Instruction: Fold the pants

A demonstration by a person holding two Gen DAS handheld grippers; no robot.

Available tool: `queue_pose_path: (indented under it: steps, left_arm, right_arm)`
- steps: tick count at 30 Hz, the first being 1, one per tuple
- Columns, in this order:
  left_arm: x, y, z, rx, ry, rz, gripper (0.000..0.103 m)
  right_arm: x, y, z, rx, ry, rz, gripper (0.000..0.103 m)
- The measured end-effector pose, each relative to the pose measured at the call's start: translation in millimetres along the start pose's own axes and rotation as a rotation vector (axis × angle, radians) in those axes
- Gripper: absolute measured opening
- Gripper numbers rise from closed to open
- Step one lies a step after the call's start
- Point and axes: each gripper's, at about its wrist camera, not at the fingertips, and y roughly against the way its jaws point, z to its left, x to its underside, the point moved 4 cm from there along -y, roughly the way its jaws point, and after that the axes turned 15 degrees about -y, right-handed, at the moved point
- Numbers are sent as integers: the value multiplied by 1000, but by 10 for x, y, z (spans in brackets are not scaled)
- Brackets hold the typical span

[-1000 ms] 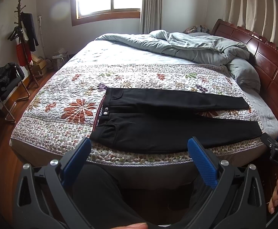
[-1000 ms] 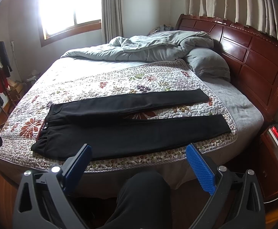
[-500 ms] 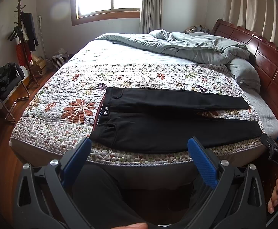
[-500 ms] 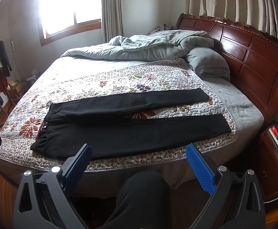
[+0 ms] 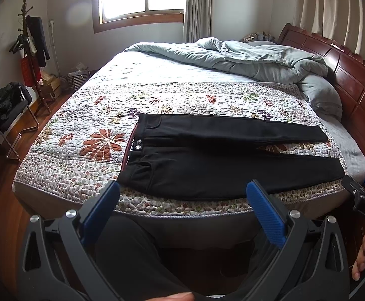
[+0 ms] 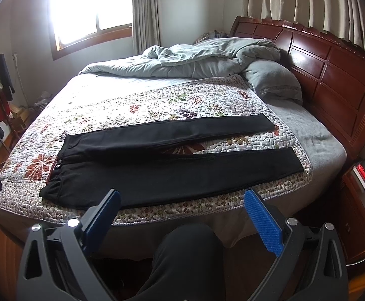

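Black pants [image 5: 207, 160] [image 6: 162, 168] lie flat on the floral quilt [image 5: 82, 135] [image 6: 157, 102], waistband to the left, both legs spread apart toward the right. My left gripper [image 5: 182, 210] hangs open off the bed's near edge, below the pants' seat, holding nothing. My right gripper [image 6: 182, 215] is open too, just short of the near leg, with a dark-clad knee [image 6: 187, 250] under it. The right gripper's tip [image 5: 362, 195] shows at the right edge of the left wrist view.
A crumpled grey duvet [image 5: 245, 55] and pillow [image 6: 272, 82] fill the far side of the bed. A red wooden headboard [image 6: 332, 70] stands on the right, a bedside table [image 6: 362, 200] below it. A coat rack [image 5: 29, 50] and chair [image 5: 4, 115] stand left.
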Motion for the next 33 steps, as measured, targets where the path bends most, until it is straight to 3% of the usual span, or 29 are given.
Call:
queue_pose_path:
  steps: [7,9,11,13,14,16,19,22,26,31,33]
  left_arm:
    - [-14,-107,-19,7,-11,15,100]
    - [-4,-214,-44,39,-40,32,100]
    - [35,-398,-40,98,-75,48,100]
    - [82,-579,-24,206,-117,40,100]
    - [124,-719,32,293,-120,45,100]
    - [179,-954,197,389,-78,64,100]
    - [178,-1367,533,341,-90,134,100]
    - [77,-1796,883,393,-99,170,100]
    - [-98,-2535,1426,387,-28,239,100]
    - [-485,-3177,1915,388,41,207,100]
    - [-661,-3463,2026,422,66,227,100]
  right_arm:
    - [29,-101,5,6,5,14,99]
    - [21,-184,17,-12,27,27,99]
    - [-15,-292,18,-79,50,35,99]
    - [-61,-393,11,-141,83,24,99]
    - [-90,-471,-7,-152,106,19,99]
    - [-156,-715,-57,-100,176,27,99]
    - [-232,-949,-95,-108,233,38,99]
    - [-305,-1215,-117,-215,239,122,99]
    - [-437,-1626,-178,-257,243,238,99]
    - [-716,-2177,115,-317,358,365,99]
    - [-810,-2428,329,-327,436,406,99]
